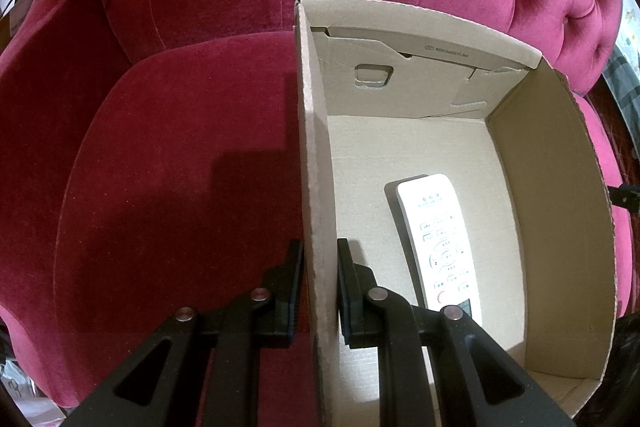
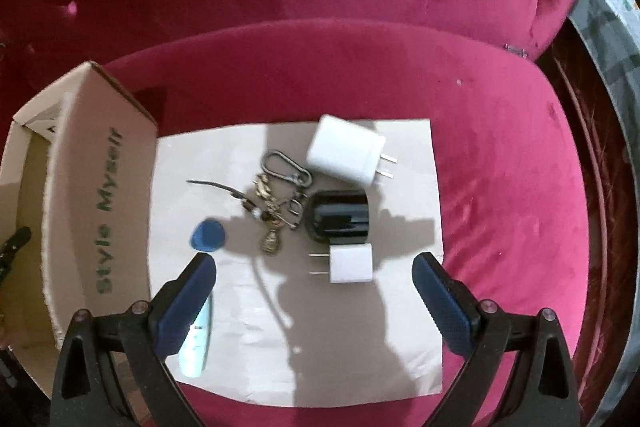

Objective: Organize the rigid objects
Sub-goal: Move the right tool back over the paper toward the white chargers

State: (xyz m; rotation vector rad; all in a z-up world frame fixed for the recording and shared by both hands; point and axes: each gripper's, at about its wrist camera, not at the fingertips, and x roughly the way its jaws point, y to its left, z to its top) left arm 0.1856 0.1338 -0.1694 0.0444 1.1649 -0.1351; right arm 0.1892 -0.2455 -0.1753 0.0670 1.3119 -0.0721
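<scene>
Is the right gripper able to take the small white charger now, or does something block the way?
Probably yes. The right gripper is open and points down above the small white charger, which lies between its fingers' line. Nothing covers it; only the black adapter sits close behind it.

Left claw [image 1: 318, 291]: matte black linkage arms w/ triangular cutouts, round silver pivot pins, slim black fingers w/ ribbed pads. Right claw [image 2: 314, 301]: same black frame & pins, but blue textured pads [image 2: 188, 303] on inner faces.
</scene>
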